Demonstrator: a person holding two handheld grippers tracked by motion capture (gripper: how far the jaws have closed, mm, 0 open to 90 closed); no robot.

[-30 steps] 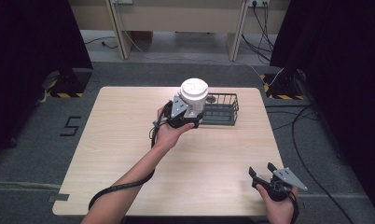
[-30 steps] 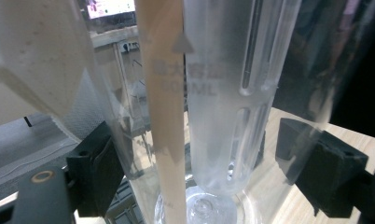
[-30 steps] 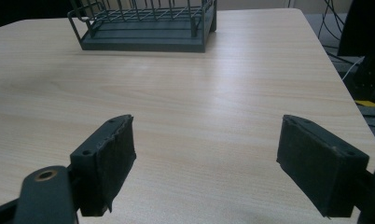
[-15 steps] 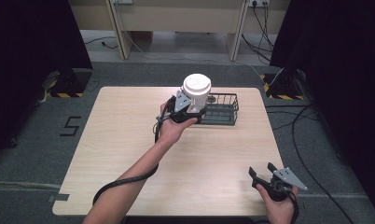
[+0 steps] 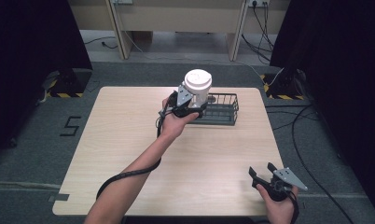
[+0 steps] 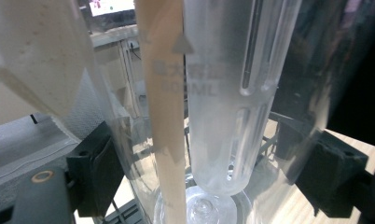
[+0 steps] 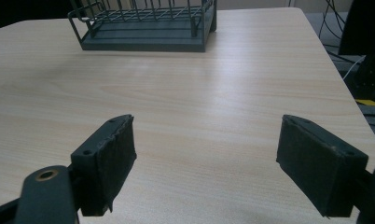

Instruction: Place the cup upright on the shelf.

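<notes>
The left hand-held gripper (image 5: 188, 103) clamps a clear lidded cup (image 5: 197, 88) upright, long axis vertical, lid up, at the left end of the black wire basket (image 5: 225, 108), far side of the table (image 5: 129, 140). Nearer arm: left. The right hand-held gripper (image 5: 274, 179), wide open & empty, hovers at the near right corner, well apart.

Overhead light is even and moderately bright on the table (image 5: 129, 140); surrounding room falls to near-black at both sides. Shadows soft, short. High view slightly soft, low res. Left gripper view: clear cup (image 6: 223, 93) between the pads (image 6: 94, 172) is backlit, hazy, out of focus w/ glare streaks. Right gripper view sharp; faint sheen beyond the pads (image 7: 108, 163).
</notes>
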